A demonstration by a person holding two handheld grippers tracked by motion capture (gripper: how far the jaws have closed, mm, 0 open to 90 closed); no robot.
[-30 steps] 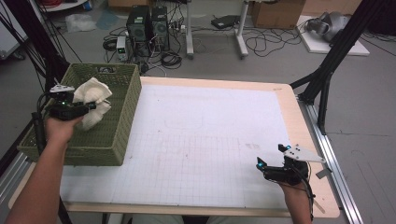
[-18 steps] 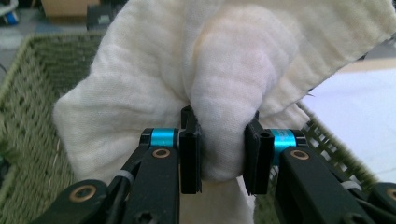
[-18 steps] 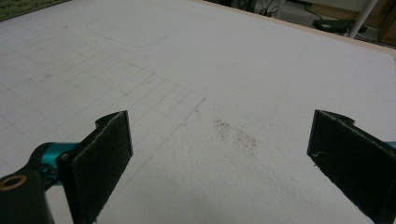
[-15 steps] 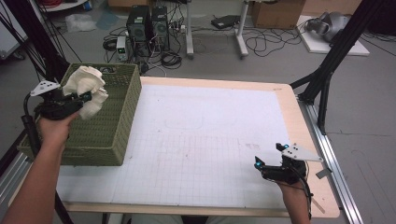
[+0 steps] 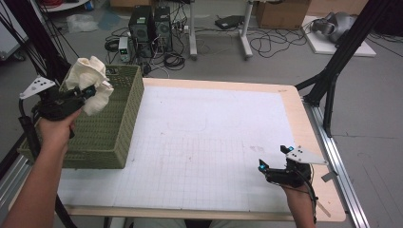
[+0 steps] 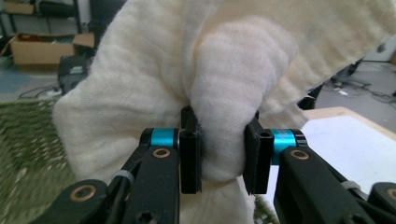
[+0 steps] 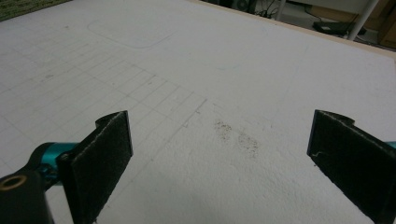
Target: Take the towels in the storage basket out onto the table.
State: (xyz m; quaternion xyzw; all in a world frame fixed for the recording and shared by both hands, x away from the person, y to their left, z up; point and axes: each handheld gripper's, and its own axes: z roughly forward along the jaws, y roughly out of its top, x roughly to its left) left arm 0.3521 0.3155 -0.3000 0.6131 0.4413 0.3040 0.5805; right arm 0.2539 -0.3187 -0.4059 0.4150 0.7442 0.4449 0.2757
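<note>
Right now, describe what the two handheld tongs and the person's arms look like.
Both tongs are black, with turquoise collars behind flat black jaw pads. The left tongs and right tongs each carry a pale grey three-cornered plate on top, and a black cable trails from each along the forearm. The right pads look rough-textured. Both forearms are bare; no sleeves visible.

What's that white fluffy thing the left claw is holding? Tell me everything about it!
It is a cream cloth, soft and crinkly like woven cotton, bunched into a crumpled lump. The left gripper pinches a fold of it between its black fingers, lifting it in the air above the green woven basket. Loose folds billow up and droop around the fingers. Nothing else touches it.
</note>
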